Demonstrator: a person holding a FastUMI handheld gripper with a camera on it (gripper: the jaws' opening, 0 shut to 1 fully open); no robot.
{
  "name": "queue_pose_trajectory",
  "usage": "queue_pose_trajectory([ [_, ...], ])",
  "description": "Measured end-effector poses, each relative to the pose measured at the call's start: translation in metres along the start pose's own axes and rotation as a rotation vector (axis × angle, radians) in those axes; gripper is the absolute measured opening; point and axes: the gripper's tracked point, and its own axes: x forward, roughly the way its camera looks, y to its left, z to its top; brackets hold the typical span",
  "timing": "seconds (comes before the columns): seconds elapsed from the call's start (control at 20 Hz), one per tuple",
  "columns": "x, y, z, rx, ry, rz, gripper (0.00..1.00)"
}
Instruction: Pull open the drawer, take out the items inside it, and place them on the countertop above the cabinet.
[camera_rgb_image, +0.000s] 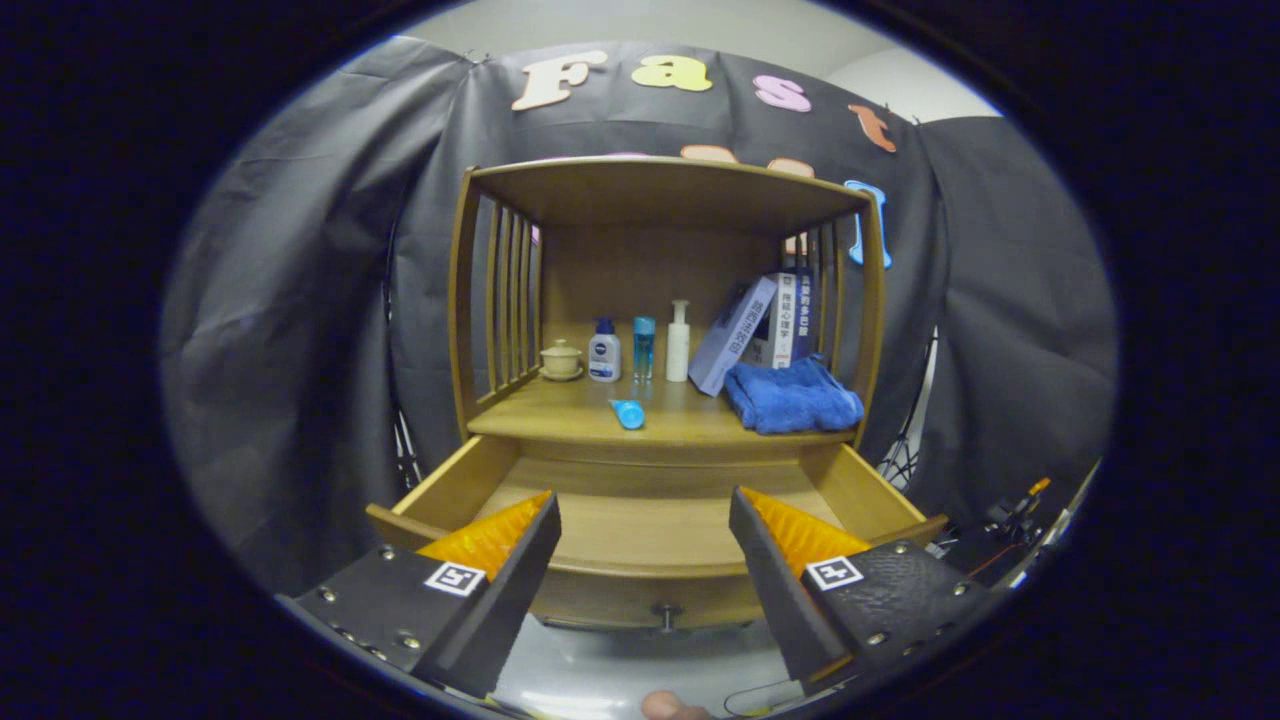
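Gripper (640, 520) with fingers spread apart, holding nothing, above the pulled-out drawer (640, 530), whose knob (664, 612) faces the camera. On the countertop (570, 412) lies a blue tube (628, 412), long axis running front to back, cap end toward the drawer. Behind stand bottles (604, 352), a lidded cup (560, 359), books (765, 325) with print too small to read, and a folded blue towel (790, 396).

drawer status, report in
Hand-held gripper open, empty, above drawer. Drawer pulled out, visible floor bare. Blue tube lying on countertop. Nothing blocking.
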Motion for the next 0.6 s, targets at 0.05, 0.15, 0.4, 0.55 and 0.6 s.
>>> queue_pose_trajectory([
  [0.05, -0.004, -0.005, -0.006, 0.009, -0.009, -0.018, 1.00],
  [0.15, -0.009, -0.007, -0.022, 0.032, -0.022, -0.028, 1.00],
  [0.4, -0.009, -0.010, -0.054, 0.077, -0.071, -0.011, 1.00],
  [0.55, -0.008, -0.016, -0.067, 0.085, -0.078, -0.023, 1.00],
  [0.6, -0.007, -0.016, -0.070, 0.080, -0.081, -0.028, 1.00],
])
